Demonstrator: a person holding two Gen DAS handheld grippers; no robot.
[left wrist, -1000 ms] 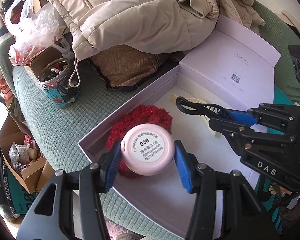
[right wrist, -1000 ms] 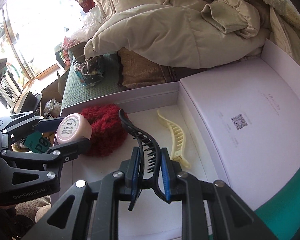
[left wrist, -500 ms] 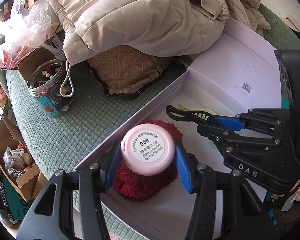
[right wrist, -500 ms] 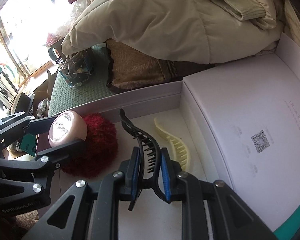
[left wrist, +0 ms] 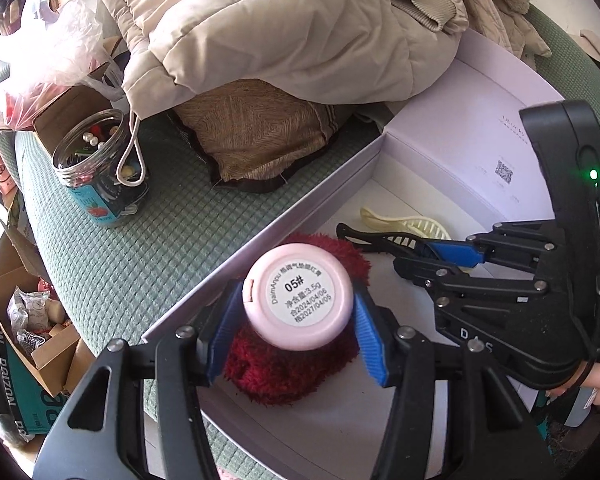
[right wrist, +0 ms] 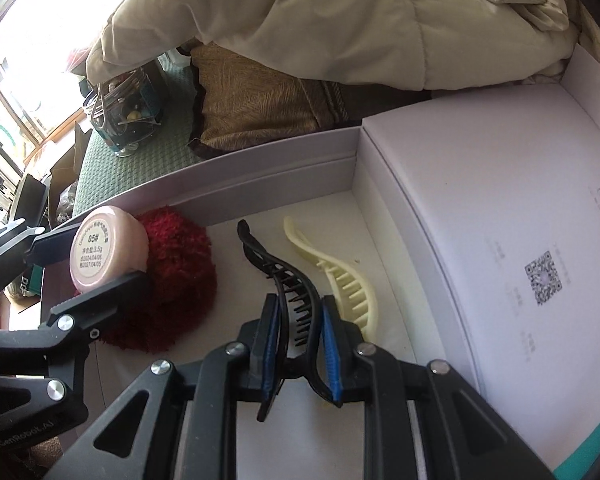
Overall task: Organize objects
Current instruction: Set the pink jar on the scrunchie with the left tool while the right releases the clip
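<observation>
Both grippers lower; two clips, perhaps.

Daylight flooded in from the window point(right wrist: 16, 92) at upper left of the right wrist view, blown out to white glare there. Away from the window, surfaces stayed evenly bright with soft shadows. Both fisheye views bent lines strongly and darkened at the corners; focus was sharp throughout.
</observation>
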